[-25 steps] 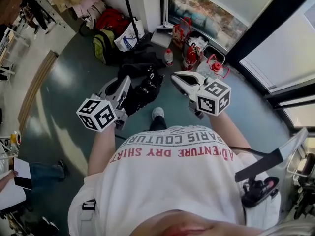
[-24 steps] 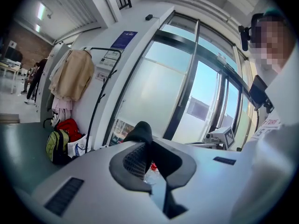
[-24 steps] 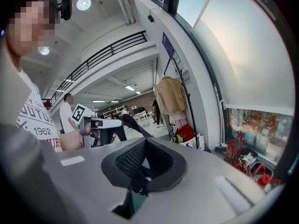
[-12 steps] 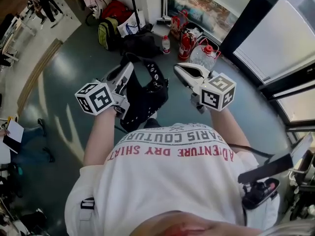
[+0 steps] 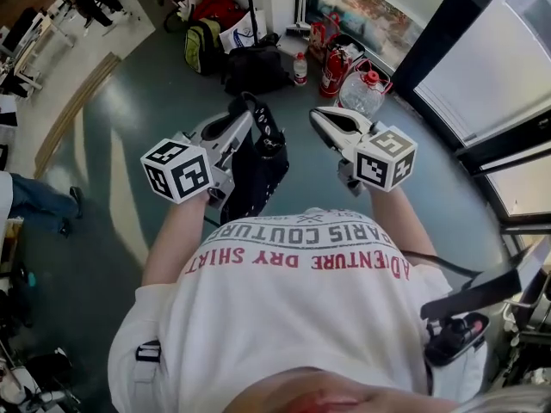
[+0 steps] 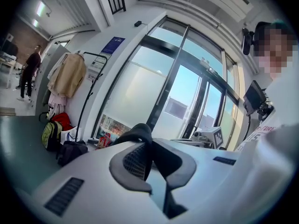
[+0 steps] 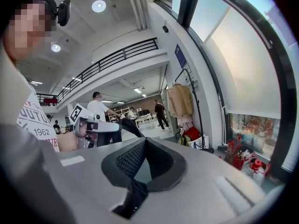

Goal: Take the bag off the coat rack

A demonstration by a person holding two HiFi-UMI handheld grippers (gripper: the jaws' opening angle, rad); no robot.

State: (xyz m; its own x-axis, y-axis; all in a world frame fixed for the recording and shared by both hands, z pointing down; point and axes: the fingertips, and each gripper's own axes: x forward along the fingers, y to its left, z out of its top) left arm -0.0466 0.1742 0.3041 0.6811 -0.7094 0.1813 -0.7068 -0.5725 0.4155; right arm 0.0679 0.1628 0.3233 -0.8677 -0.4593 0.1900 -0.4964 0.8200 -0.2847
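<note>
- Head view: L tool point(image 5: 244, 119) pressed together on the strap point(image 5: 267, 123) of the black fabric bag point(image 5: 256, 177). Bag hangs under it, over the grey-green floor point(image 5: 129, 153), just in front of the person's white T-shirt point(image 5: 301, 317). R tool point(image 5: 321, 119) alongside, apart from bag, jaws pressed together.
- Left gripper view: pads pinch the strap, which arches over the tip. Black metal coat rack point(image 6: 85, 108) w/ beige coat point(image 6: 67, 76) stands well apart, by the wall.
- Right gripper view: pads meet, tips together. L tool & bag show at left.

Legible print: white cotton T-shirt point(image 5: 301, 317) only.
Seen upside down from above, it reads "ADVENTURE DRY SHIRT" in red and "PARIS COUTURE" in grey; "1962" shows at its side.
</note>
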